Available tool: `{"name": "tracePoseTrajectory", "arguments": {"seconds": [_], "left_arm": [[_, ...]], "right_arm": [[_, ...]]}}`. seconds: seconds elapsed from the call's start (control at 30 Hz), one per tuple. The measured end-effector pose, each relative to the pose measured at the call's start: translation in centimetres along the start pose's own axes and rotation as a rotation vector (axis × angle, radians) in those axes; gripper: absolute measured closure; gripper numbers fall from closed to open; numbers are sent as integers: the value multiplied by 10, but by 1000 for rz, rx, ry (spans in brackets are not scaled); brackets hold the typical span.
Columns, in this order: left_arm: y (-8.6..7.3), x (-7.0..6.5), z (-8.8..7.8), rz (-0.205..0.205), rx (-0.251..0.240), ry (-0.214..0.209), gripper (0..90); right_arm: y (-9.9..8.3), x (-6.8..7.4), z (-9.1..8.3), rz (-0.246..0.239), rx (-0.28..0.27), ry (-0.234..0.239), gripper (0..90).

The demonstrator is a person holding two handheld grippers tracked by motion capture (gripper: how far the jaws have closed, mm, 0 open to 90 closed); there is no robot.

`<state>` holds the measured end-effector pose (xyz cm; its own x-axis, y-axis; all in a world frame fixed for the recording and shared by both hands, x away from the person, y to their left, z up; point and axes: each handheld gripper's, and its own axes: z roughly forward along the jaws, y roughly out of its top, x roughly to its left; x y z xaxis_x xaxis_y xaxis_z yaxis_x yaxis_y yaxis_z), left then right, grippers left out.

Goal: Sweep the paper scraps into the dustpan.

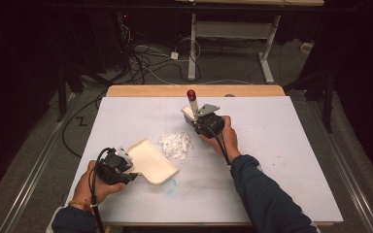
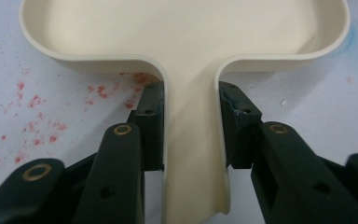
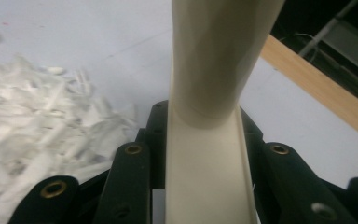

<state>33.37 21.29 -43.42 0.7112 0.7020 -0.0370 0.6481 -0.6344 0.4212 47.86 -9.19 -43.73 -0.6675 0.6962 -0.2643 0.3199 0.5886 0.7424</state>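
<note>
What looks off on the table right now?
A loose heap of white paper shreds lies spilled on the white table beside the dustpan. Red specks stain the surface by the dustpan's handle, and a faint blue smear marks its near edge.

On the worktop (image 1: 281, 145) we see the dustpan (image 1: 151, 161) at left, the paper shreds (image 1: 175, 144) just right of it — the brush (image 1: 192, 104) behind them.

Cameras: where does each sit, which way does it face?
High view: above the person's side, looking forward and down at the table; both forearms show.
Left gripper view: on the left claw, looking along its jaws, shut on the dustpan handle.
Right gripper view: on the right claw, shut on a brush handle.
Shared: the paper scraps show in the high and right gripper views.
</note>
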Motion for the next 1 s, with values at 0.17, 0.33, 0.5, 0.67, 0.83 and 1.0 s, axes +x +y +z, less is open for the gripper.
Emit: {"name": "tracePoseTrajectory", "arguments": {"seconds": [0.17, 0.33, 0.5, 0.67, 0.83, 1.0], "left_arm": [[0, 1, 1, 3, 4, -2, 634], [1, 0, 2, -1, 5, -3, 634], [1, 1, 3, -5, 5, -5, 634], [1, 0, 4, -1, 9, -4, 634], [2, 1, 4, 0, 11, -4, 634], [3, 1, 6, 3, 14, -5, 634]], "right_arm": [[1, 11, 2, -20, -1, 43, 676], [2, 20, 2, -19, -3, 78, 675], [4, 28, -2, -9, -18, 138, 675], [7, 36, -2, -21, -25, 155, 675], [8, 40, -2, -24, -26, 163, 675], [8, 42, -1, -11, -33, 169, 675]]}}
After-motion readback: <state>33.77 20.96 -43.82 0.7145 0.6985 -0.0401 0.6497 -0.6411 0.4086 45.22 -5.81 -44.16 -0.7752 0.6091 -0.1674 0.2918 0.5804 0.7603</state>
